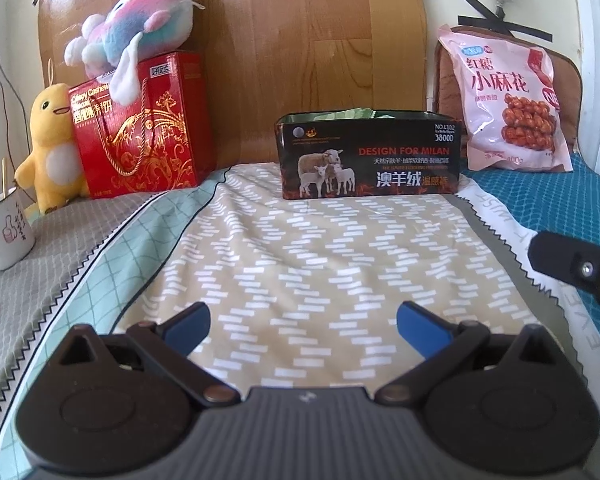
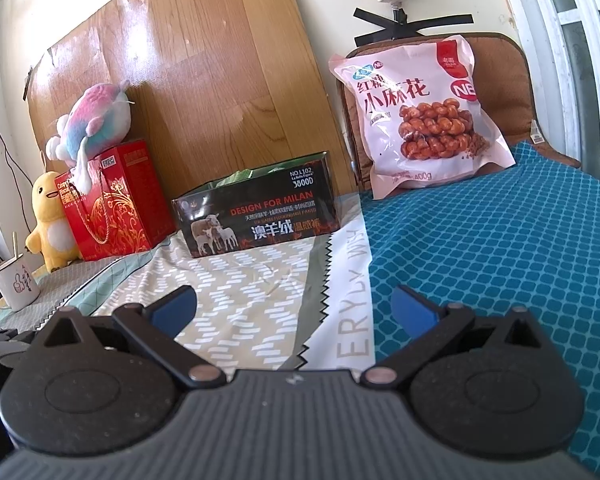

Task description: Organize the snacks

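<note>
Both grippers, left gripper and right gripper, stand wide and empty. The tin sits well ahead of the fingers, green packets inside; the snack bag leans beyond it. Stage indeterminate: sorting finished or pending.

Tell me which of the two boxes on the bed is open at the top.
The black tin box printed with sheep, in the middle: it has no lid on and green packets show above its rim. The red gift box to its left is closed, with a plush toy on top.

Black open-topped tin sits upright straight ahead of my left gripper, green packets showing inside. Pink fried-dough-twist bag leans upright beyond my right gripper.
</note>
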Demonstrator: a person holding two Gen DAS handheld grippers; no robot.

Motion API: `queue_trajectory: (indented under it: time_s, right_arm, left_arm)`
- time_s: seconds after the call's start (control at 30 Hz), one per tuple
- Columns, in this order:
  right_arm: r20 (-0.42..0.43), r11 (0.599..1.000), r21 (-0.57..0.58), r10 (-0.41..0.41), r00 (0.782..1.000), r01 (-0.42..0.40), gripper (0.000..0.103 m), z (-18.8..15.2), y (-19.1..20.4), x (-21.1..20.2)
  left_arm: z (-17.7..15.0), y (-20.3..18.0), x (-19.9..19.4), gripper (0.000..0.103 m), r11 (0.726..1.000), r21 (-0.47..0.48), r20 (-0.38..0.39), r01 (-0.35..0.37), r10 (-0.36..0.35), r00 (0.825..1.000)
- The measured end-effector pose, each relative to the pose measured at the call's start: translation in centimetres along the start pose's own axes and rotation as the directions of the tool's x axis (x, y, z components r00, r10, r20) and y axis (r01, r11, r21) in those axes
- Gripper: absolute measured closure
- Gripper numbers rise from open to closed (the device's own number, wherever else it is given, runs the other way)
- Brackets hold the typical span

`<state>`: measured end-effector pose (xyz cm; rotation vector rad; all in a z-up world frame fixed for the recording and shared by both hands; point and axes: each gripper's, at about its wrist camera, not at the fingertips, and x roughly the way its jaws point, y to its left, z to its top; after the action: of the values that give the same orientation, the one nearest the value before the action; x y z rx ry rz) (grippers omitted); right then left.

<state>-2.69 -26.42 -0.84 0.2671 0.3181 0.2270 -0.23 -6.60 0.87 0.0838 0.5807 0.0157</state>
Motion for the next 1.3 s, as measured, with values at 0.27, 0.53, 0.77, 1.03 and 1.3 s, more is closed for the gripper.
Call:
queue_trajectory:
  time_s: [0.27,0.53,0.77,1.03,1.3]
  right_arm:
    - [0.000,1.000,0.001,0.000,1.000,0.000,0.000,0.0,0.0,0.0]
    - [0.000,1.000,0.001,-0.001,1.000,0.001,0.000,0.1,0.0,0.0]
    - [0.000,1.000,0.002,-0.001,1.000,0.001,0.000,0.0,0.1,0.0]
    - [-0.001,1.000,0.002,-0.001,1.000,0.001,0.000,0.1,0.0,-0.1]
    - [-0.005,1.000,0.002,-0.002,1.000,0.002,0.000,-0.1,0.0,0.1]
  left_arm:
    - [0.1,0.3,0.1,0.000,1.000,-0.010,-0.013,0.006,-0.006,1.000]
    - [0.1,0.4,0.2,0.000,1.000,-0.019,-0.021,0.014,-0.014,1.000]
    - [0.1,0.7,0.3,0.000,0.999,-0.032,-0.026,0.022,-0.023,0.999]
    - [0.0,0.6,0.3,0.000,0.999,-0.032,-0.030,0.025,-0.026,0.999]
    - [0.1,1.0,0.4,0.000,0.998,-0.050,-0.034,0.035,-0.037,0.999]
